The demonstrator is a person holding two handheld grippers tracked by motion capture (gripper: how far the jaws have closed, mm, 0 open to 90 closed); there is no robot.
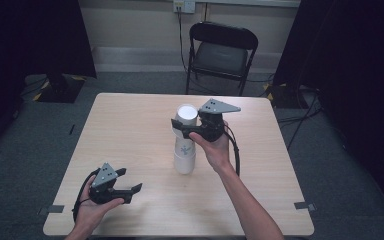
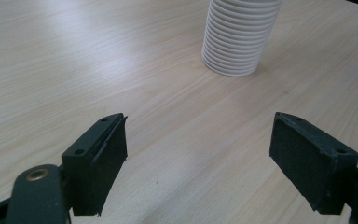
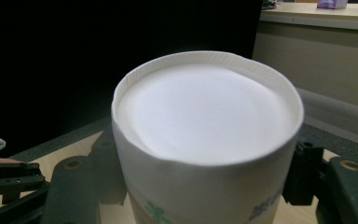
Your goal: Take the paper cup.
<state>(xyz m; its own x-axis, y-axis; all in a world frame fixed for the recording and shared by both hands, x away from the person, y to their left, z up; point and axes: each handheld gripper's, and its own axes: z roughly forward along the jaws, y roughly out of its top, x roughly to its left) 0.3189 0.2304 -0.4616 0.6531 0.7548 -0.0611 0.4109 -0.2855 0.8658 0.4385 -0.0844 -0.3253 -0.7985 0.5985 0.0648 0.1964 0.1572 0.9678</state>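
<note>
Jaws of the right gripper (image 1: 184, 126) clamped the top paper cup (image 1: 186, 116) of the inverted stack (image 1: 184, 159) standing mid-table (image 1: 130, 130), while the left gripper (image 1: 128, 181) rested near the front edge, spread wide and empty.

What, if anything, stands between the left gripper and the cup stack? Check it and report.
Nothing visible does. The left gripper hangs open over bare table, and in its own view only wood lies between its jaws and the foot of the cup stack. The right gripper is shut on the top cup, higher up.
</note>
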